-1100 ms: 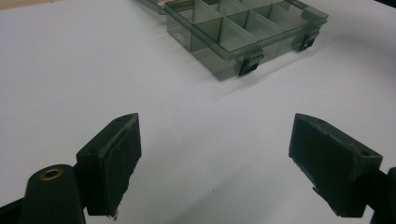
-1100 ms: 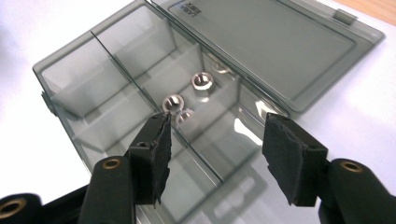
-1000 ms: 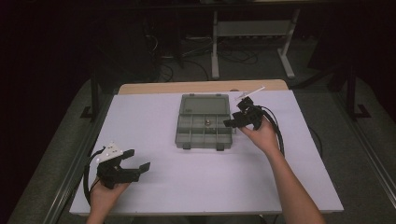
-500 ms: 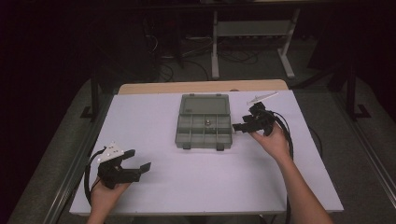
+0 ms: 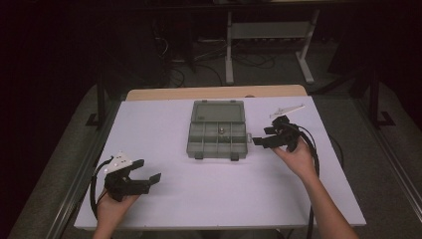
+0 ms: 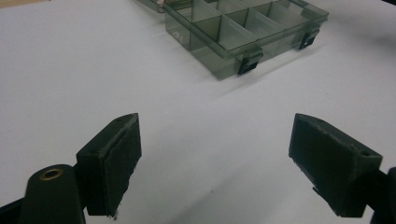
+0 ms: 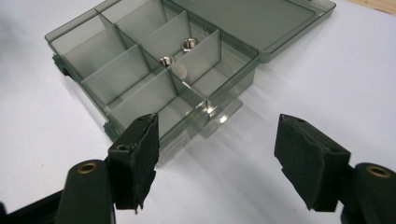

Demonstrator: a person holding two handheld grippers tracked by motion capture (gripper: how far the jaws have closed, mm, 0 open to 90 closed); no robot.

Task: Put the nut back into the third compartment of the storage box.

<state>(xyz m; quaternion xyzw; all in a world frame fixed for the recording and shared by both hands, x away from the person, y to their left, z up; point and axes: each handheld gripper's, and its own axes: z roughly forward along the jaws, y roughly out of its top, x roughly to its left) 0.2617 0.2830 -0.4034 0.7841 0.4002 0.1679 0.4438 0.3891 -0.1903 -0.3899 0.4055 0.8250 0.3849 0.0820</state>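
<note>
A grey see-through compartment box [image 5: 217, 141] lies in the middle of the white table [image 5: 199, 199], its lid [image 5: 217, 110] folded open to the far side. Two small metal rings [image 7: 166, 60] sit in a middle compartment. My right gripper [image 5: 262, 136] hovers just right of the box [image 7: 140, 79], pointing at its near right corner. Its jaws have just been opening and stand apart in the right gripper view [image 7: 217, 135] with nothing between them. My left gripper [image 5: 147, 171] rests at the front left, open and empty [image 6: 215, 135], with the box [image 6: 243, 32] farther ahead.
A thin white strip [image 5: 287, 109] lies on the table behind the right hand. A wooden edge [image 5: 214, 92] runs along the table's far side. Beyond it are a metal stand [image 5: 268, 30] and cables on the dark floor.
The right hand has drawn its gripper to the right, away from the box, and its jaws stand wider. The left hand has kept still.
</note>
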